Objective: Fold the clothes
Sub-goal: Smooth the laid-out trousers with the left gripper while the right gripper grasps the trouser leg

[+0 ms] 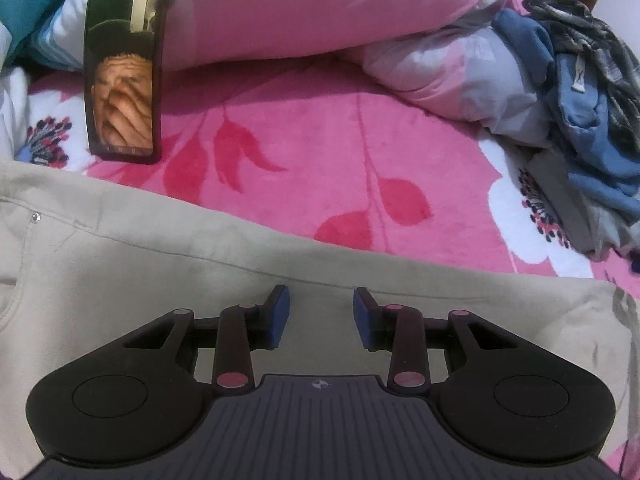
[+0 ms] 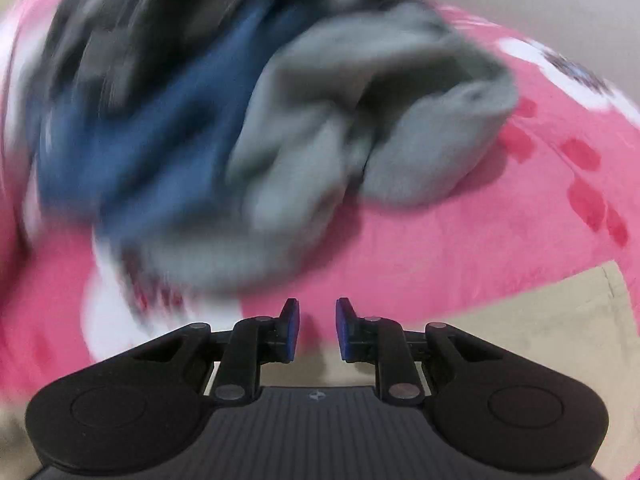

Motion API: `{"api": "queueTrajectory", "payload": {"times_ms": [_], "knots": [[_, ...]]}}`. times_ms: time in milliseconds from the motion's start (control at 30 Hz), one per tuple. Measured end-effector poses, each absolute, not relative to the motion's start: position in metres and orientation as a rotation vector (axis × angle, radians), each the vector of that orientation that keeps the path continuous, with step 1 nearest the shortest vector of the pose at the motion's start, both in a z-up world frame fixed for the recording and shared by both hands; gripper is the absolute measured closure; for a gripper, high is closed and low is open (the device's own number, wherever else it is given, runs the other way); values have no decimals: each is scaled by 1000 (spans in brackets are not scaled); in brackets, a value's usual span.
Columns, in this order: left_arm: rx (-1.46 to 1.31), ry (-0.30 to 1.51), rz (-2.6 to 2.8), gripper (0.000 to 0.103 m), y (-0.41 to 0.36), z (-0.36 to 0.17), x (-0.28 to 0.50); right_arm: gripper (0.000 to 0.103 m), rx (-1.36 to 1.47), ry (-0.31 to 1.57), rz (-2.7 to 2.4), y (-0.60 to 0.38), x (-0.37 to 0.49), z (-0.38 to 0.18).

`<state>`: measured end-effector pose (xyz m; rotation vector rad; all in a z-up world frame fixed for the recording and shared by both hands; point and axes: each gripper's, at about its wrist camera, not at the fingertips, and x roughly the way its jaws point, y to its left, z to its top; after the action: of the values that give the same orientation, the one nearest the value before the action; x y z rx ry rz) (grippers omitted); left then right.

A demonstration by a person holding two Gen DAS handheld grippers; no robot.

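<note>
Early in the job, by the look of it: beige trousers (image 1: 140,256) spread flat across the near side of the bed, not yet doubled over as far as can be seen, and a loose heap of clothes (image 1: 584,92) waiting at the far right, with a blue piece (image 2: 152,132) and a grey piece (image 2: 360,128) crumpled together (badly blurred in the right wrist view, so no telling how many items). Nothing visibly folded and stacked. Left gripper (image 1: 322,318) poised over the trousers, jaws partly open, nothing between the blue pads. Right gripper (image 2: 318,330) aimed at the foot of the heap, jaws a little apart, holding nothing, with a beige corner just beside it. Underneath, a plush pink blanket (image 1: 320,152) with red leaves and white flowers, soft and uneven. Behind, a bunched pink-and-white quilt (image 1: 320,12) with a phone (image 1: 124,64) propped against it. Little else of the room in view.
</note>
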<state>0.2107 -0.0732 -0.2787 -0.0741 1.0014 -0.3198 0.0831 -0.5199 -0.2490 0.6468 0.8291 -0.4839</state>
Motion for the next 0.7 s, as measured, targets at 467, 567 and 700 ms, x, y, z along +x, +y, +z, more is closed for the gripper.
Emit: {"api": "queueTrajectory", "payload": {"times_ms": [467, 567, 700], "knots": [[-20, 1100, -465, 63, -102, -268, 147, 49, 796, 1254, -460, -435, -120, -267], [-7, 1108, -489, 63, -106, -265, 137, 38, 730, 1295, -419, -400, -122, -281], [-1, 1097, -509, 62, -110, -262, 129, 42, 388, 1335, -399, -348, -110, -284]]}}
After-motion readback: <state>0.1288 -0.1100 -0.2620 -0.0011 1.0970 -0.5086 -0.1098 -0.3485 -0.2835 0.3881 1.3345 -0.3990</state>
